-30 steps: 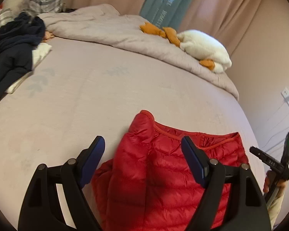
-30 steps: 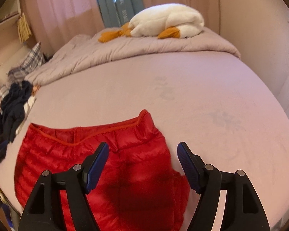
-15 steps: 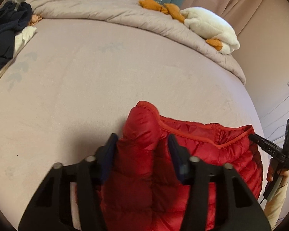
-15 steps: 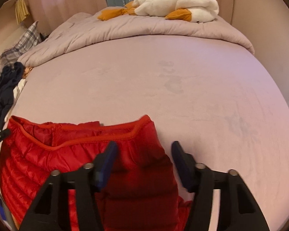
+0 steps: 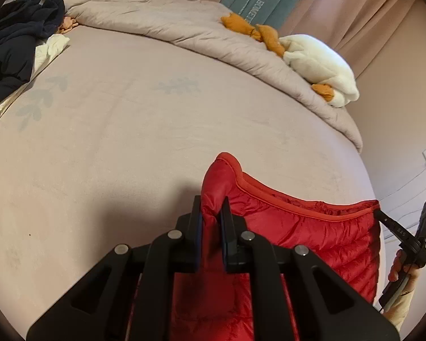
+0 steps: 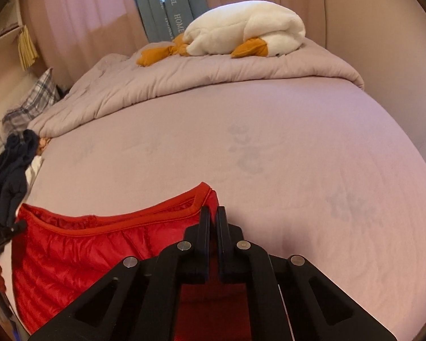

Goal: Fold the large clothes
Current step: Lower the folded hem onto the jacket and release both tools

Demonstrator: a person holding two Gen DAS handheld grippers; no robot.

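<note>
I have the red quilted down jacket (image 5: 298, 236) lying flat on the near part of the pale pink bed sheet (image 5: 127, 142), its piped upper edge running across both wrist views. My left gripper (image 5: 212, 213) is clenched on the jacket's left upper corner; a ridge of red fabric stands up between its blue-padded fingers (image 5: 197, 227) and pokes out above them. My right gripper (image 6: 212, 218) is clamped on the opposite upper corner, jaws almost touching, with only a thin fold of red fabric showing between them. In the left wrist view I can see the right gripper's black body at the jacket's far edge, with a small green light on it, held by a hand (image 5: 399, 267) in a pale sleeve.

Further up the bed a rumpled grey-beige duvet (image 6: 213, 76) lies bunched along the far side, and a white plush goose with orange feet and beak (image 6: 247, 31) rests on top of it. A heap of dark navy clothes (image 5: 11, 45) sits at the left edge of the sheet, partly over a folded cream-white cloth (image 5: 47, 54). A plaid grey pillow (image 6: 34, 102) leans beyond the duvet's left end. Teal and pink curtains (image 6: 167, 5) hang behind the bed
</note>
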